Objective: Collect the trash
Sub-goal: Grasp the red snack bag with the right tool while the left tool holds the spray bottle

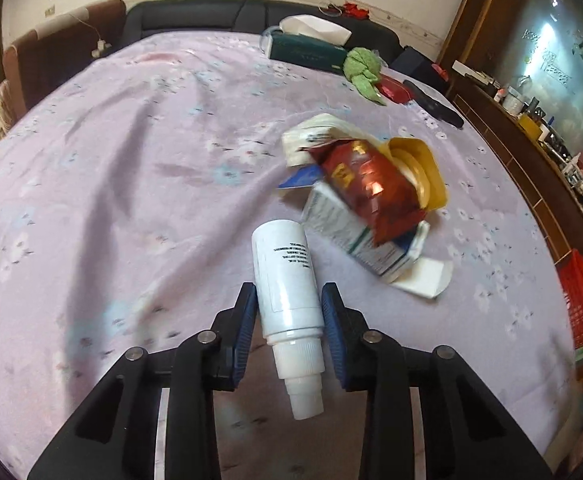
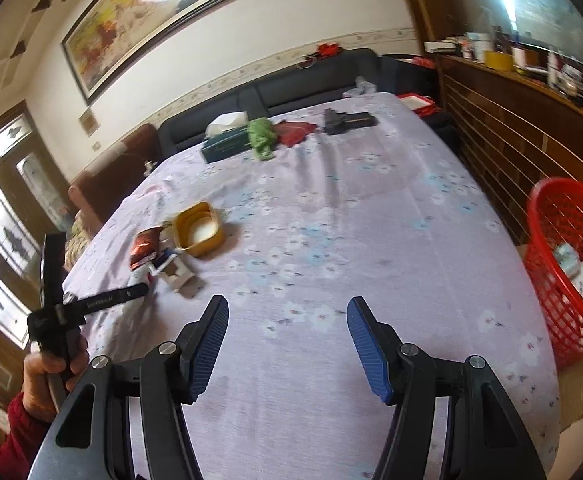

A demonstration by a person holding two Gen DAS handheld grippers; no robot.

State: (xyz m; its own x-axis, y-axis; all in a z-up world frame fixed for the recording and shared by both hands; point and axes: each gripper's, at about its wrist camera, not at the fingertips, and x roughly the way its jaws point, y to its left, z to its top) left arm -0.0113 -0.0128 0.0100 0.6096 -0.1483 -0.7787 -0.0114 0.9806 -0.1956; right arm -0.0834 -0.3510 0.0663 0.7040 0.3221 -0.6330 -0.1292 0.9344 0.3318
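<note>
Now: left tool [image 1: 289, 312] pinching white bottle [image 1: 287, 280] | right tool [image 2: 287, 344] spread, empty | next: carry your bottle to red basket [image 2: 571, 248].

Smooth glossy white plastic bottle [image 1: 287, 288], shiny crinkled red foil packet [image 1: 371, 188], printed cardboard carton [image 1: 343, 228], soft matt floral cloth [image 2: 351, 208], red plastic mesh basket [image 2: 571, 264], ribbed blue gripper pads [image 2: 367, 344]

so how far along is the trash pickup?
Early. Done: a few items already in the red basket. In hand: white bottle between the left tool's fingers. Right tool is open and empty. Left: red wrapper, yellow tub and cartons.
</note>
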